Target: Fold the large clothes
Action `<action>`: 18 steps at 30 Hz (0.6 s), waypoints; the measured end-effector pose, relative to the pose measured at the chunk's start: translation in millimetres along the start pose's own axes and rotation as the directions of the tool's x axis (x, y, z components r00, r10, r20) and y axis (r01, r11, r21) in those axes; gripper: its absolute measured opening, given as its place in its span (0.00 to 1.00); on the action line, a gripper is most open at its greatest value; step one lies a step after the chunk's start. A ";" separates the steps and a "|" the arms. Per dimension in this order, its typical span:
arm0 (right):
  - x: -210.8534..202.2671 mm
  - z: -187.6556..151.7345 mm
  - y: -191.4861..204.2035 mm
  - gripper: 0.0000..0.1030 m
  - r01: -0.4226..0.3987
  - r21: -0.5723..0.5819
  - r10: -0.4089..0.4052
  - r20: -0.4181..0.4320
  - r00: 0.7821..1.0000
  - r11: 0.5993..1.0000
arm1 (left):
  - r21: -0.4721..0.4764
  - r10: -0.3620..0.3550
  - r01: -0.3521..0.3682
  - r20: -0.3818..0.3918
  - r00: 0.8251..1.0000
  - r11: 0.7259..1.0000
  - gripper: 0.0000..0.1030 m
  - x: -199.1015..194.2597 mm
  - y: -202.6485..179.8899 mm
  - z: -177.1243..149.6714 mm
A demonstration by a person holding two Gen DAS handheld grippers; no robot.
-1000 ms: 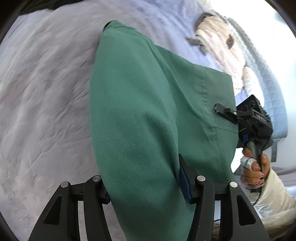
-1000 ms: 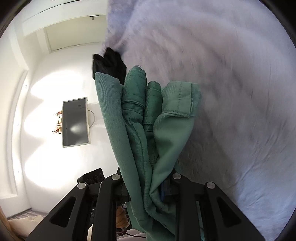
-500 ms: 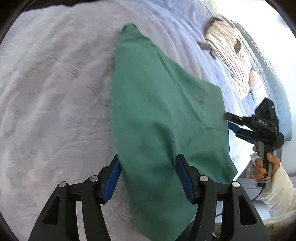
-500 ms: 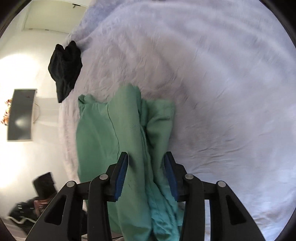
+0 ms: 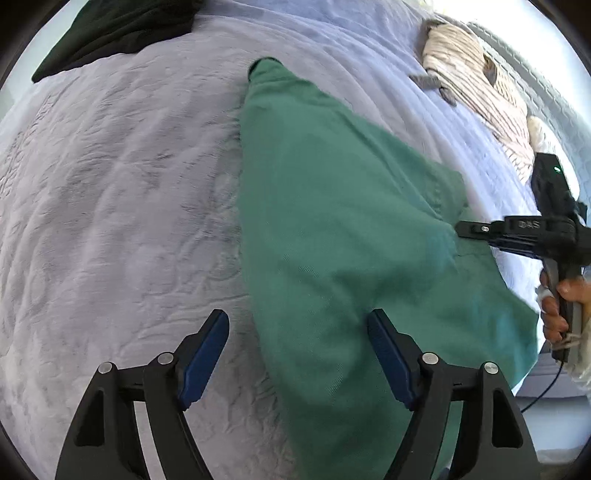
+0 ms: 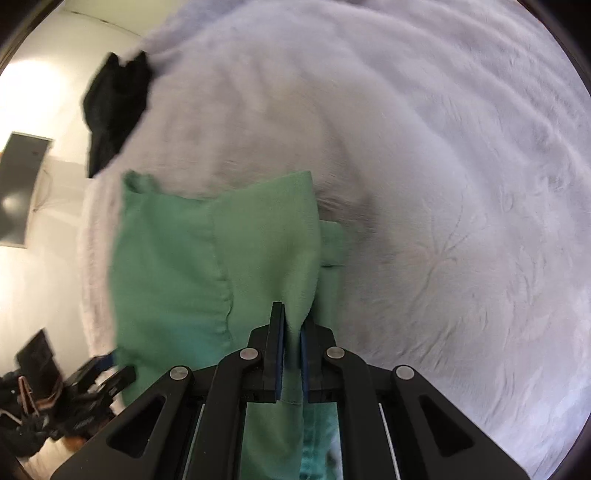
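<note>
A large green garment lies on the pale lilac bedspread, stretching away from me with its near end over the bed's edge. My left gripper is open, its blue pads spread either side of the cloth and not touching it. My right gripper is shut on a fold of the green garment near its near edge. The right gripper also shows in the left wrist view, at the garment's right side.
A black garment lies at the far left of the bed, also in the right wrist view. A beige striped garment lies far right. A dark wall screen hangs past the bed's edge.
The garment was lowered from the air onto the bed. My left gripper let go and opened wide. My right gripper opened, then shut again on a fold.
</note>
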State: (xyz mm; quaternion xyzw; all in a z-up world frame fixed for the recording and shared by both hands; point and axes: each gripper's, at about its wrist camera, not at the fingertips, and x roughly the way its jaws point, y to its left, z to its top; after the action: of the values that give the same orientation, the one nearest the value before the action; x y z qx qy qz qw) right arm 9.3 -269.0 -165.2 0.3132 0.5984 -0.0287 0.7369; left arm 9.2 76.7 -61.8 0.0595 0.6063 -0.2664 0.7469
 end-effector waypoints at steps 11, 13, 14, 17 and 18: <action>-23.6 -15.4 -26.1 0.11 -0.044 0.107 0.045 -0.006 0.999 0.993 | 0.054 0.030 -0.027 -0.047 0.998 0.998 0.76 -35.7 -10.2 -16.8; -37.6 -27.1 -20.6 0.17 -0.026 0.095 0.027 -0.009 1.000 0.995 | 0.082 0.040 -0.033 -0.089 0.995 0.996 0.76 -32.9 -14.6 -32.6; -43.1 -31.3 -14.6 0.17 -0.018 0.089 0.019 -0.012 1.000 0.996 | 0.092 0.046 -0.036 -0.100 0.994 0.995 0.77 -31.1 -17.2 -38.2; -60.9 -50.6 -7.8 0.17 -0.004 0.073 0.005 -0.024 1.000 0.997 | 0.140 0.085 -0.071 -0.099 0.991 0.988 0.88 -25.3 -16.7 -61.1; -64.8 -54.7 -5.4 0.19 -0.001 0.070 0.003 -0.030 1.000 0.998 | 0.146 0.093 -0.079 -0.091 0.992 0.986 0.88 -24.0 -15.7 -65.9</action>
State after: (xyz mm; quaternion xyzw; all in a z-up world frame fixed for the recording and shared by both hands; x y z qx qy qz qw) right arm -58.5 -267.8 -114.0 0.3396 0.6076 -0.0443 0.7166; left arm -58.7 98.2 -52.6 0.1517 0.6182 -0.2734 0.7212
